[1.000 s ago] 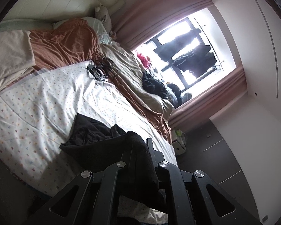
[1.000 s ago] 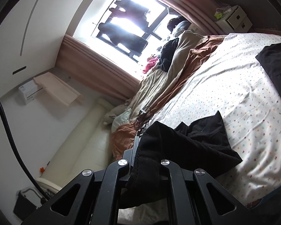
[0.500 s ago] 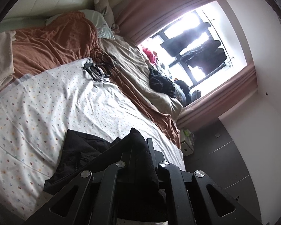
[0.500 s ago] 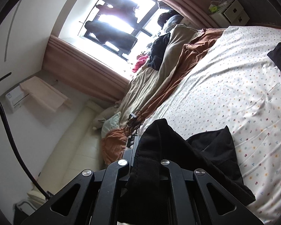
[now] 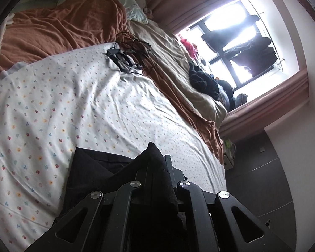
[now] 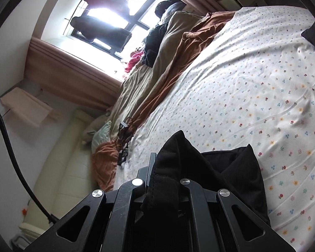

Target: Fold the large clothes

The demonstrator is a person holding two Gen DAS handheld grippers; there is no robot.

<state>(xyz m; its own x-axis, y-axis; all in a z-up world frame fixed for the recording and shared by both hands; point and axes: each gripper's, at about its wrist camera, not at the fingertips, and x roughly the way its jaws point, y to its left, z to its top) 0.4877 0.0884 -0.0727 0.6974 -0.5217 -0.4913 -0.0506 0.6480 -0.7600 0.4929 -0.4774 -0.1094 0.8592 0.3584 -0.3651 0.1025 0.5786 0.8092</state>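
bed (image 5: 77, 96) | on it: black garment (image 5: 90, 168), rust blanket (image 5: 58, 31), cables (image 5: 132, 52)

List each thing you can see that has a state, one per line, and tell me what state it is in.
Black garment: pinched at two spots, the rest lying crumpled on the sheet.
Left gripper: jaws shut on the black garment.
Right gripper: jaws shut on the black garment.
Flowered sheet: spread flat over the bed, lightly creased.
Brown blanket: bunched up at the bed's far side.
Cables: tangled in a heap.
Curtains: drawn open.
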